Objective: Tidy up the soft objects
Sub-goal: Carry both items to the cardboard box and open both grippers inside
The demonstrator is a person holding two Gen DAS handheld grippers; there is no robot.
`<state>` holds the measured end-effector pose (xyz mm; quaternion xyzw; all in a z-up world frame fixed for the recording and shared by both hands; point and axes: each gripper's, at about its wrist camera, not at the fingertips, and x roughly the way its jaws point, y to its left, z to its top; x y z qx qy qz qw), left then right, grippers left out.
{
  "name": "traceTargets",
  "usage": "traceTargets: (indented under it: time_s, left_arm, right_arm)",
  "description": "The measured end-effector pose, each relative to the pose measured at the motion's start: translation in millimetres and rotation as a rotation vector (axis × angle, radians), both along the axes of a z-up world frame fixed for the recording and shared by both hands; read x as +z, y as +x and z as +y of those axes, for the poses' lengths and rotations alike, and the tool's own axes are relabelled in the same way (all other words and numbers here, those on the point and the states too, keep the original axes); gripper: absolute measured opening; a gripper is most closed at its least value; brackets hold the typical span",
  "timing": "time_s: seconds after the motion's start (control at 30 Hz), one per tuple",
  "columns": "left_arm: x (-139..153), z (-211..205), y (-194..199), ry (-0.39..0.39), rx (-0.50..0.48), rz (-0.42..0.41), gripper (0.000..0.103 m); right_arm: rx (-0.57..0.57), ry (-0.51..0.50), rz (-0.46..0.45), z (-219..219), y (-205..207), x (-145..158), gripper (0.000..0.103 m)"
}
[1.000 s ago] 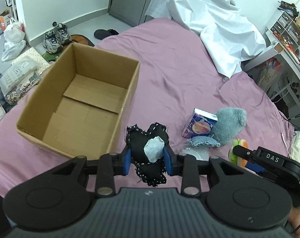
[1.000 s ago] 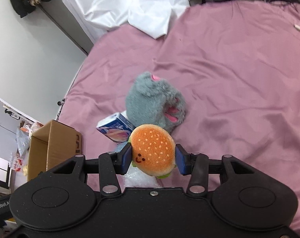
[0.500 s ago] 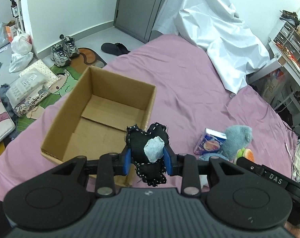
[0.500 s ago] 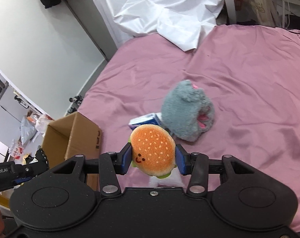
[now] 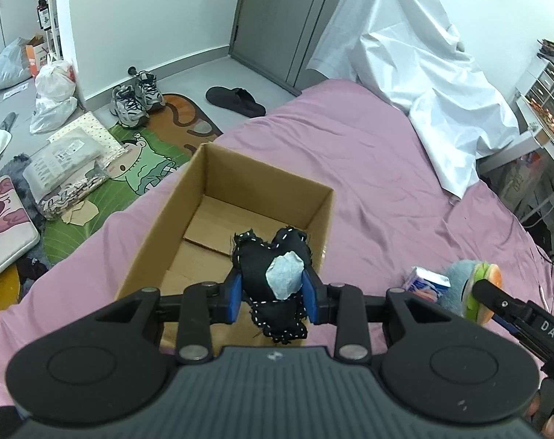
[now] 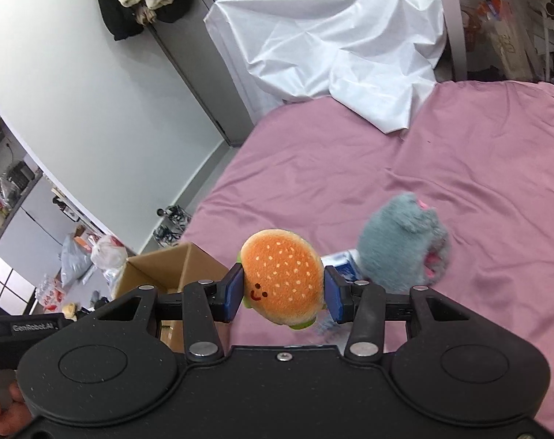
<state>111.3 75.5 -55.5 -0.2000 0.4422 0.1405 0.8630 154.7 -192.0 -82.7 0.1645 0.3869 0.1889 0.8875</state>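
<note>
My left gripper (image 5: 273,292) is shut on a black stitched heart plush (image 5: 271,274) with a pale patch, held above the near right part of an open cardboard box (image 5: 174,197) on the pink bed. My right gripper (image 6: 282,292) is shut on an orange burger plush (image 6: 282,278) with a smiling face, held above the bed; it also shows in the left wrist view (image 5: 483,292). A grey furry plush (image 6: 401,252) lies on the bed beside a small blue carton (image 6: 344,265). The box appears in the right wrist view (image 6: 167,267) at the left.
A white sheet (image 5: 416,73) is heaped at the bed's far end. The floor left of the bed holds shoes (image 5: 134,97), a sandal (image 5: 236,100), bags and packages. A desk with clutter (image 5: 547,109) stands at the right.
Both grippers have risen and pulled back. The left gripper with the heart plush now sits over the box; the right gripper with the burger has swung left toward the box.
</note>
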Motion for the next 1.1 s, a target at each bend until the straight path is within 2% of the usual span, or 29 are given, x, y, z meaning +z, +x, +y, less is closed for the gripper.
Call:
traceTargets:
  time_s: [0.3,0.8,1.1]
  left_arm:
    - [-6.6,18.8,14.5,-0.011,0.023,-0.005,0.033]
    - [-26.8,59.5,47.3,-0.018,0.087,-0.007,0.033]
    - [-30.6,72.6,55.1,-0.022,0.084,-0.012,0.036]
  right_arm:
    - [0.039,0.013,-0.031,24.4,4.5,3.4,0.045]
    - [0.101,0.033,-0.018,65.4,18.5,-2.8,0.045]
    - [0.151,0.047,0.004,89.8,29.3,-8.5,0.045]
